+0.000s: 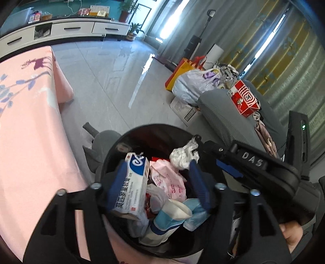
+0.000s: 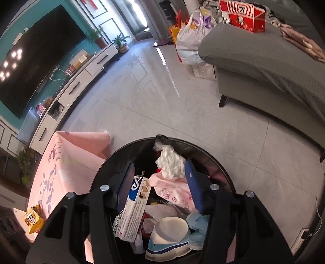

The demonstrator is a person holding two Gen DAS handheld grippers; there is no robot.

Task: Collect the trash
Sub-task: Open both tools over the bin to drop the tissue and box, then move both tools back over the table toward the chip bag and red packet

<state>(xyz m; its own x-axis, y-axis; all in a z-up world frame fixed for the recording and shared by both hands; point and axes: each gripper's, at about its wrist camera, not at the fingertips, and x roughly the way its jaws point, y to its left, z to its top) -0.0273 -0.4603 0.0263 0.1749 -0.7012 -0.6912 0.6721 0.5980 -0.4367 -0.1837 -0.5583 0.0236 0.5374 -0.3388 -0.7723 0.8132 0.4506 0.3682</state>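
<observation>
A black trash bin [image 1: 110,150] [image 2: 203,150] stands below both grippers, filled with trash. In it lie a white-and-blue carton [image 1: 132,186] [image 2: 132,211], a pink packet [image 1: 168,180] [image 2: 174,190], a paper cup [image 1: 172,211] [image 2: 170,225] and a blue mask [image 1: 195,217]. My left gripper [image 1: 156,162] hangs open over the bin; the carton leans against its left finger only. My right gripper [image 2: 158,162] is open too, with a crumpled white tissue [image 1: 182,154] [image 2: 170,162] lying loose at its fingertips, not pinched.
A table under a pink flowered cloth [image 1: 30,132] [image 2: 61,162] adjoins the bin on the left, with a yellow snack bag [image 2: 33,219] on it. A grey sofa [image 1: 223,113] [image 2: 264,67] carrying a red box [image 2: 241,14] is to the right. Bags [image 1: 193,85] sit on the tiled floor.
</observation>
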